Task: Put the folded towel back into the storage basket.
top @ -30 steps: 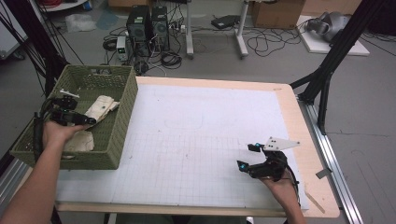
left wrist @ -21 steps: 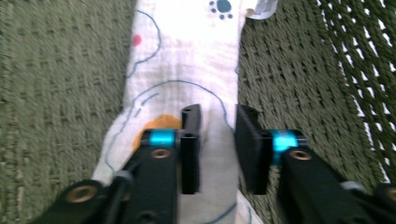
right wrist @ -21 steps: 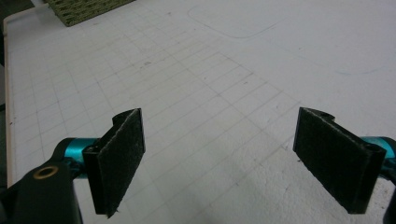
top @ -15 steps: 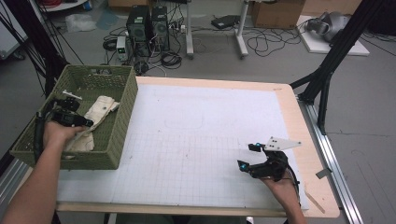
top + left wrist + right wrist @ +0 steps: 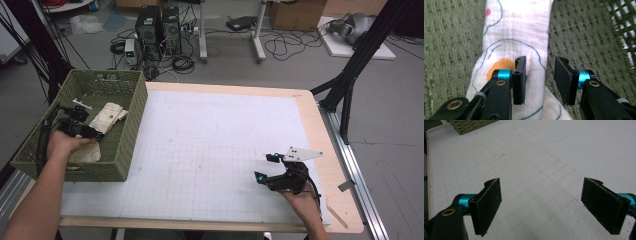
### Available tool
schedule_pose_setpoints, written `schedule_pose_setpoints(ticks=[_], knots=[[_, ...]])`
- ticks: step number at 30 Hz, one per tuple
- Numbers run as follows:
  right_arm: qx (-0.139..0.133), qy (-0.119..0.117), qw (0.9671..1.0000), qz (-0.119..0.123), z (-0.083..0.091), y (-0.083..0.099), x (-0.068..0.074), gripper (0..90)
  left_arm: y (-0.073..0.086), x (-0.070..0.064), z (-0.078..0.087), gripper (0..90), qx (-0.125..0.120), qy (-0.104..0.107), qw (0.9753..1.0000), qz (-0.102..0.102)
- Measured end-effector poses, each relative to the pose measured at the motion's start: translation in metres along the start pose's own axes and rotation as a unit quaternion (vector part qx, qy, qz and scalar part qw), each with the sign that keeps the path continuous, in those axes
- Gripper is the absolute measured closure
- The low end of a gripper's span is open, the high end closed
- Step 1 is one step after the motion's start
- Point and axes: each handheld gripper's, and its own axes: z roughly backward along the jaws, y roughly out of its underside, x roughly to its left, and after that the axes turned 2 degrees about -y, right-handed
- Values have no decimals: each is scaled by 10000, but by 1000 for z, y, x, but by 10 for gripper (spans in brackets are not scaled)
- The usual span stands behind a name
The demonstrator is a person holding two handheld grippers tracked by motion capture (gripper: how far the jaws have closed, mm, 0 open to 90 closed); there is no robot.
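A green woven basket stands on the table's left side with white cloths in it. My left gripper is down inside the basket. In the left gripper view it is open with a narrow gap, its jaws just over a white cloth printed with blue lines and an orange spot. One jaw is over the cloth and the other is over the basket floor. My right gripper hovers low over the gridded mat at the near right, and it is wide open with nothing between its jaws.
A white gridded mat covers the wooden table. The basket's corner lies far off in the right gripper view. Computers and cables sit on the floor beyond the table, and a black frame leg stands at the right.
My left gripper has moved nearer and lower inside the basket, onto the printed cloth. The right gripper has hardly moved.
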Motion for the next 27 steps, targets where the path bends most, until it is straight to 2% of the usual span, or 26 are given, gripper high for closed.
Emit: schedule_pose_setpoints(ticks=[3,6,10,13,17,19,22,24,26,27], knots=[[-6,-15,10000,-46,1,0,0,159,0,0,-2,709,139,-87,9999,3],[-26,-6,10000,5,1,0,0,159,-1,1,-3,814,219,-75,9997,27],[-39,-19,10000,-28,2,-1,0,159,-2,2,-2,867,224,-42,9997,108],[-53,-30,10000,-30,2,-1,0,159,-3,3,-1,871,76,-19,9997,230],[-49,-30,10000,-5,1,-1,0,159,-7,4,-1,872,-293,26,9983,502],[-37,-31,10000,-17,1,-1,0,159,-10,4,-1,872,-600,96,9954,745],[-15,-44,10000,-45,1,0,0,159,-13,4,-3,868,-878,39,9919,919],[-17,-42,10000,-39,1,0,0,159,-13,6,-5,838,-865,126,9919,926],[-23,-47,10000,-47,1,0,0,160,-12,6,-5,751,-742,118,9941,786],[-26,-49,10000,-44,1,0,-1,160,-12,6,-5,735,-727,156,9947,712]])
